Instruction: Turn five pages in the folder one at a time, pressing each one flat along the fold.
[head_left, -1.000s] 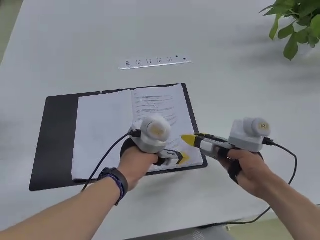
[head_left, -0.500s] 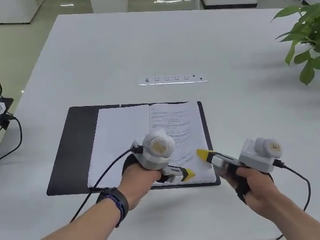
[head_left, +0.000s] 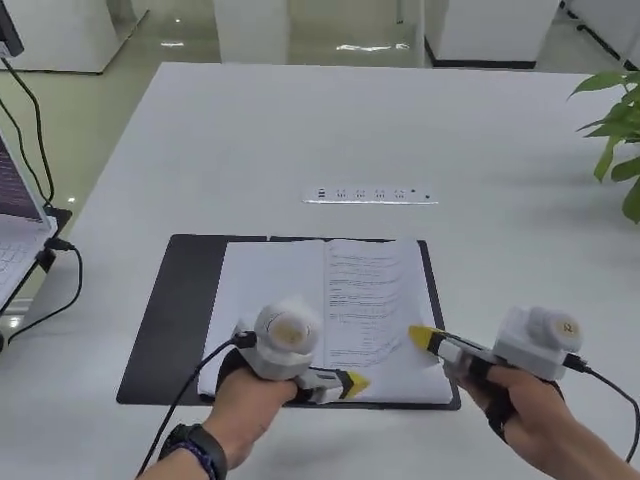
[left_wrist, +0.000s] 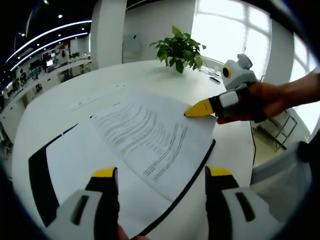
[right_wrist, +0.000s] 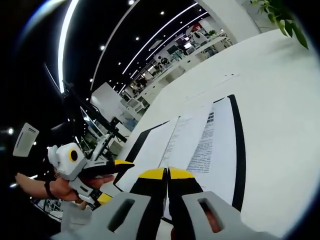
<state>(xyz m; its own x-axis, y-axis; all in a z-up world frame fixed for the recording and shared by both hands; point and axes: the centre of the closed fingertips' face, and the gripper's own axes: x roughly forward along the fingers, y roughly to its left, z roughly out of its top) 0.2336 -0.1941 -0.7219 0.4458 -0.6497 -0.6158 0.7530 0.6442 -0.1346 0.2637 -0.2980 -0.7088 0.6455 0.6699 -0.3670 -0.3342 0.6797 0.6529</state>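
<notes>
Black folder edge behind left tongs

**Left gripper shifts toward the fold**

Along the near edge of the folder, the left gripper has moved away from the right-hand corner and closer to the fold. The head view has tilted up, so a laptop now shows left of the folder.

Power strip: I see it lying flat mid-way across the white table.
Plant: green leaves, my right edge.
Laptop: open, far left.
</notes>
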